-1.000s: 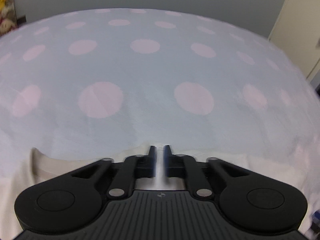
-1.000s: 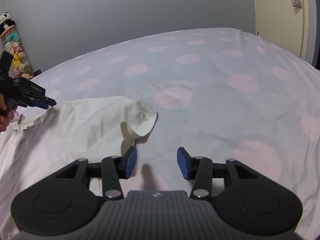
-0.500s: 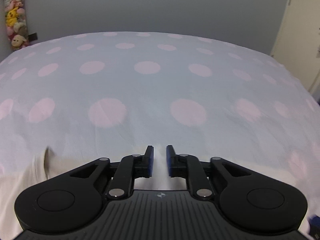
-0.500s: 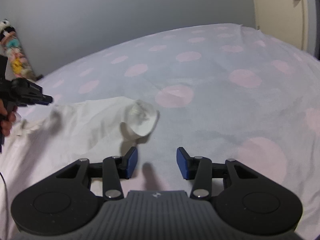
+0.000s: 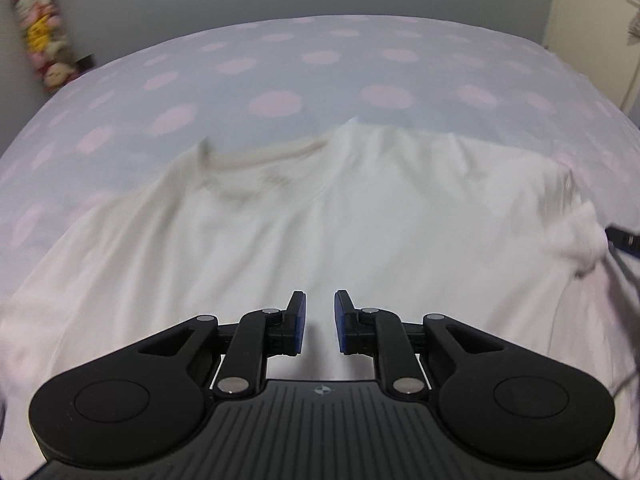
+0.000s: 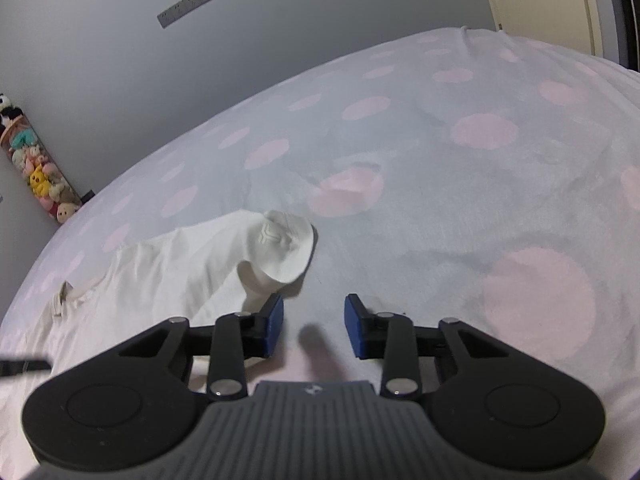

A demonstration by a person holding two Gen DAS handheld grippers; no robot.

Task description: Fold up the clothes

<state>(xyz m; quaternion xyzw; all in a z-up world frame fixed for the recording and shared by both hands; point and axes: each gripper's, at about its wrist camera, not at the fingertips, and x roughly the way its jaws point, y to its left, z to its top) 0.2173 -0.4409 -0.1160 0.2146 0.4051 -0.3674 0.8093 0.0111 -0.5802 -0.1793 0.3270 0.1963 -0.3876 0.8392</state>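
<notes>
Backed off the collar, left gripper (image 5: 319,322) empty, right gripper (image 6: 314,330) closing empty; one shirt (image 5: 340,216).

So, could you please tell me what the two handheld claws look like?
Both match. The left claw and right claw each have black linkage arms with silver rivets, two round black discs, a ribbed grey body bearing a small round emblem, and blue pads inside the fingertips.

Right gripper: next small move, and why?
Probably ease the right gripper toward the curled-over sleeve just ahead on its left finger's side and pinch the sleeve's edge. Its jaws are closing with only bedsheet showing between them, so nothing is held, and the sleeve sits bunched rather than flat, so the white shirt is not ready to fold.
</notes>
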